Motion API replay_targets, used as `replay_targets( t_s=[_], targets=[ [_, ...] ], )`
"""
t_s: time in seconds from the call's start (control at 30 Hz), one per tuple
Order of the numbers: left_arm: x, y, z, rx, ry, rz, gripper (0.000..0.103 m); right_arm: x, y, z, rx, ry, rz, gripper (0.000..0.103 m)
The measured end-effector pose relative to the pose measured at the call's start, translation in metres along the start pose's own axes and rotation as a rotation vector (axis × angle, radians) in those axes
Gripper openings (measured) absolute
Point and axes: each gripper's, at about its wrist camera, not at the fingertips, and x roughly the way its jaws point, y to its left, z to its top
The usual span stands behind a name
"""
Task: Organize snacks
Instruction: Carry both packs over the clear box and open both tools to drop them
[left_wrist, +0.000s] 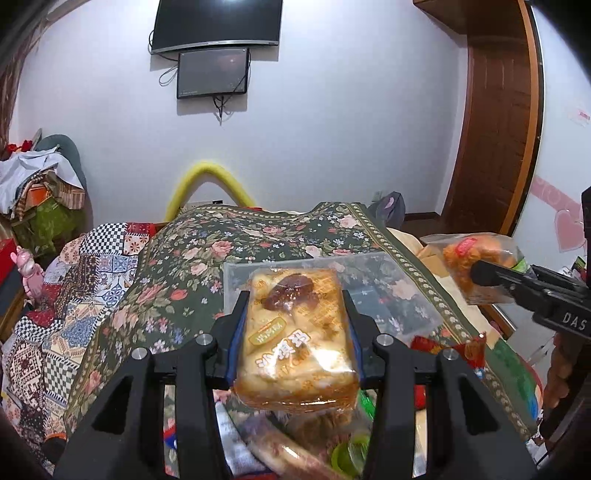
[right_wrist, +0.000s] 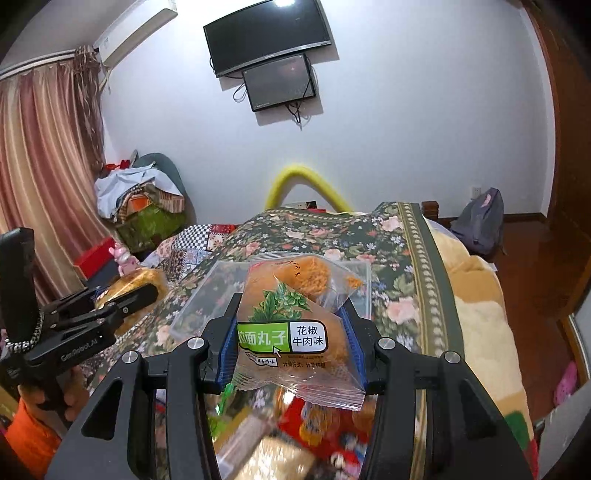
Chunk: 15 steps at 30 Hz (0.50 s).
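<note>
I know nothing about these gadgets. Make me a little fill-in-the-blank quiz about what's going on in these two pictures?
1. The left gripper is shut on a wrapped ____.
2. The noodle-ball snack bag in the right gripper has a ____ label.
3. Ahead of both grippers, a clear plastic ____ lies on the bed.
4. The bedspread has a ____ pattern.

Missing words: cake; green; container; floral

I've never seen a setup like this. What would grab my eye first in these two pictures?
Probably the two snacks held up close to the cameras: the left hand-held gripper clamps a wrapped bread cake, and the right hand-held gripper clamps a clear noodle-ball snack bag with a green label. Beyond both, a clear plastic box sits on the floral bedspread, and two dark screens hang on the white wall.
</note>
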Motion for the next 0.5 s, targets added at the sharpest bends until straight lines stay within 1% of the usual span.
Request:
replay_targets(
  t_s=[0.17,0.27,0.4,0.5],
  targets=[
    [0.030,0.003,0.012,-0.011,0.037,-0.002,0.044,0.024,0.002,0.007,-0.020,0.026,-0.013,0.045],
    [0.052,0.008,0.015,-0.031,0.071,-0.010,0.044,0.041,-0.002,0.008,-0.014,0.059,-0.014,0.045],
    [0.083,0.011,0.013,-0.053,0.140,-0.017,0.044,0.063,-0.005,0.007,-0.028,0.112,-0.032,0.045],
    [0.101,0.010,0.009,-0.043,0.184,-0.011,0.044,0.082,-0.006,0.005,-0.046,0.166,-0.040,0.045]
  ],
)
